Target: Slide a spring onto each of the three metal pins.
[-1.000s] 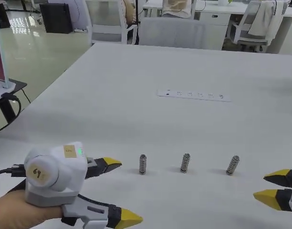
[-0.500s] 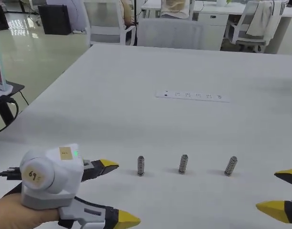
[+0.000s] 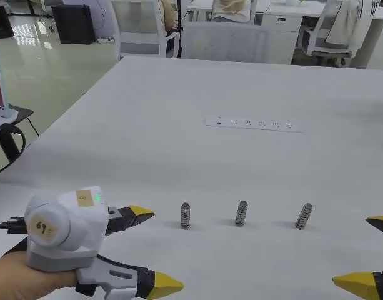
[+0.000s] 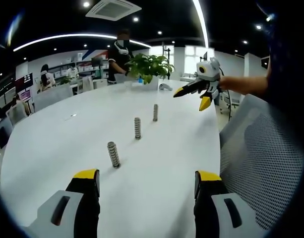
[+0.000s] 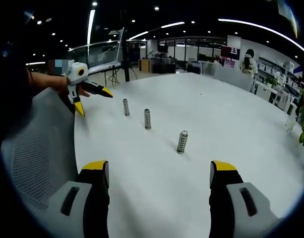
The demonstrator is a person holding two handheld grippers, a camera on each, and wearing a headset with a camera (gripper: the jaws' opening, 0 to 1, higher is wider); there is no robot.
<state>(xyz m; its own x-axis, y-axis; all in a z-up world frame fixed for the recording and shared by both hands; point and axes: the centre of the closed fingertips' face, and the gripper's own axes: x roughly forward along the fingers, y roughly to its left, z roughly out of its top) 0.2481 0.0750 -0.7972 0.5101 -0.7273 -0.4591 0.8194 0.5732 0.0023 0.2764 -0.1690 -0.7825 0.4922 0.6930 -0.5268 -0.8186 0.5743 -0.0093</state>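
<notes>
Three springs stand in a row across the white worktop (image 3: 241, 162): left spring (image 3: 185, 215), middle spring (image 3: 242, 214), right spring (image 3: 304, 216). They are well apart from one another, each with its long axis upright, the right one leaning a touch. I can't make out the pins themselves. Coils standing up like that suggest a pin inside each, so I judge the task done or close to it. The row runs side to side between my two grippers and a little ahead of both. My left gripper (image 3: 155, 250) sits near the left spring, jaws spread wide with nothing between them. In the left gripper view that spring is nearest, just left of the jaw gap, and the other two recede behind it. My right gripper (image 3: 366, 253) is at the right edge of the head view, jaws also spread and empty, closest to the right spring. That spring stands ahead in the right gripper view, slightly right of centre. Any check or nudge should come in from the side, since the axis is vertical. I'd use the left arm for the left spring and the right arm for the right one; the middle is about even. A power strip (image 3: 253, 124) lies farther back, out of the way.
</notes>
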